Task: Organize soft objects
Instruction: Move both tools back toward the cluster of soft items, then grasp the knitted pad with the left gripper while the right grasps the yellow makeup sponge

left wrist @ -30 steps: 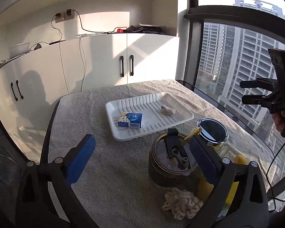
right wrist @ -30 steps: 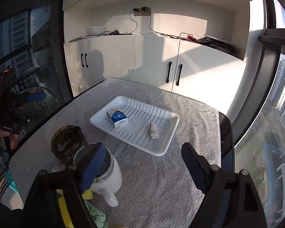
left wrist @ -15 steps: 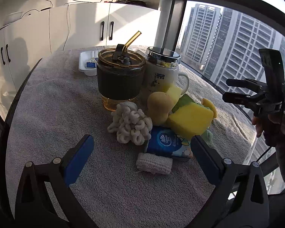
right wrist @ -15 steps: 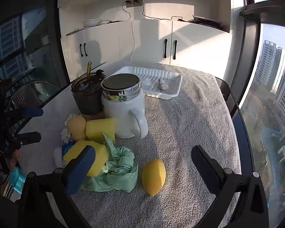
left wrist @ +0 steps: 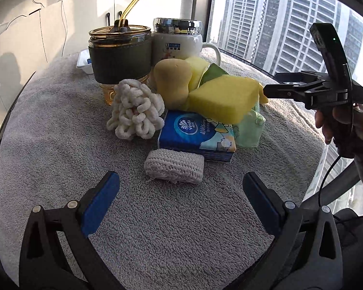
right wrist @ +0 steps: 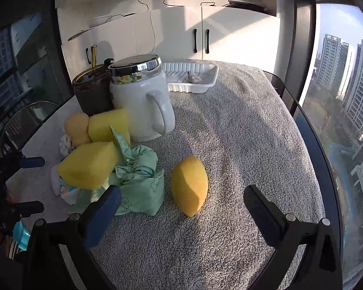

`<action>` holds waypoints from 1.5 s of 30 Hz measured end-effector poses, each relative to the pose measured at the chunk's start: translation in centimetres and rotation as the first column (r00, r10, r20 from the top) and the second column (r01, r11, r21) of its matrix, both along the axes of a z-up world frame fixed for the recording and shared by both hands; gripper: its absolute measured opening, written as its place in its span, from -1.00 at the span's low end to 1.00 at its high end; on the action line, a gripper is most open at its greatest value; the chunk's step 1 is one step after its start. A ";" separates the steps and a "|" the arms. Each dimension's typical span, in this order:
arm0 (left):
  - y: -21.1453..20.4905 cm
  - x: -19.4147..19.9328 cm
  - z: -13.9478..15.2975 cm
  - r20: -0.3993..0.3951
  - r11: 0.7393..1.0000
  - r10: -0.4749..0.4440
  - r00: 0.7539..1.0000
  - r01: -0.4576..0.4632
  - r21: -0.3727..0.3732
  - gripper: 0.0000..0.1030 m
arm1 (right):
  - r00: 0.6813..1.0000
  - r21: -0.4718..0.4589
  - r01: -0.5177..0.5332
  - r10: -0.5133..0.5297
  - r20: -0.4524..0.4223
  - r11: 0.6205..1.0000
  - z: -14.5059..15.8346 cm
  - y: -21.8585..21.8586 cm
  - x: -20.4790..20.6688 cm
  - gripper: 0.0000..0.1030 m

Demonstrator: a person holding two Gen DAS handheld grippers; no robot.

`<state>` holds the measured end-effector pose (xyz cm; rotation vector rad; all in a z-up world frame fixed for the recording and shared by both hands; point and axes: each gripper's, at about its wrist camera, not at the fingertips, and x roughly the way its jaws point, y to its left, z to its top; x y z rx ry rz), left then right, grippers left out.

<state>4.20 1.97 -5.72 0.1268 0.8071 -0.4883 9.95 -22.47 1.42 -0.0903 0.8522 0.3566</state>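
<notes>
My left gripper (left wrist: 180, 194) is open, low over the towel, just short of a small beige knitted pad (left wrist: 174, 166). Behind it lie a blue tissue pack (left wrist: 193, 134), a white looped scrubber (left wrist: 135, 111), yellow sponges (left wrist: 223, 97) and a green cloth (left wrist: 250, 128). My right gripper (right wrist: 181, 205) is open, with a yellow lemon-shaped sponge (right wrist: 190, 184) just ahead between its fingers. The green cloth (right wrist: 138, 176) and sponges (right wrist: 89, 164) sit at its left. A white tray (right wrist: 193, 77) at the far end holds a small beige item (right wrist: 194, 76).
A dark tumbler with a straw (left wrist: 119, 53) and a white lidded mug (left wrist: 177, 42) stand behind the pile. The mug (right wrist: 140, 101) is also in the right wrist view. A grey towel (right wrist: 242, 133) covers the table. Windows flank the table; white cabinets stand behind.
Both grippers have dropped from high above the table to just above the towel and moved closer to the pile. Both have stayed open.
</notes>
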 end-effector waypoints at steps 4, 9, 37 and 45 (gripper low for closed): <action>-0.2 0.7 -0.4 -0.011 1.000 0.028 1.000 -0.028 0.006 1.00 | 1.000 -0.020 0.027 -0.027 0.003 0.999 -0.7 -0.3 0.8 0.98; -0.2 1.8 -0.3 -0.020 0.999 0.038 0.999 -0.038 0.007 1.00 | 0.999 -0.029 0.030 -0.031 -0.016 0.999 -1.6 -0.7 1.8 0.83; -0.5 6.0 -0.8 -0.094 0.998 0.055 0.994 -0.050 0.049 1.00 | 0.993 -0.064 -0.059 0.052 -0.103 0.996 -3.5 0.3 3.4 0.27; 0.2 5.1 -0.7 -0.072 0.996 0.077 0.994 -0.074 0.047 0.62 | 0.994 -0.078 -0.064 0.057 -0.089 0.995 -3.5 0.5 3.1 0.14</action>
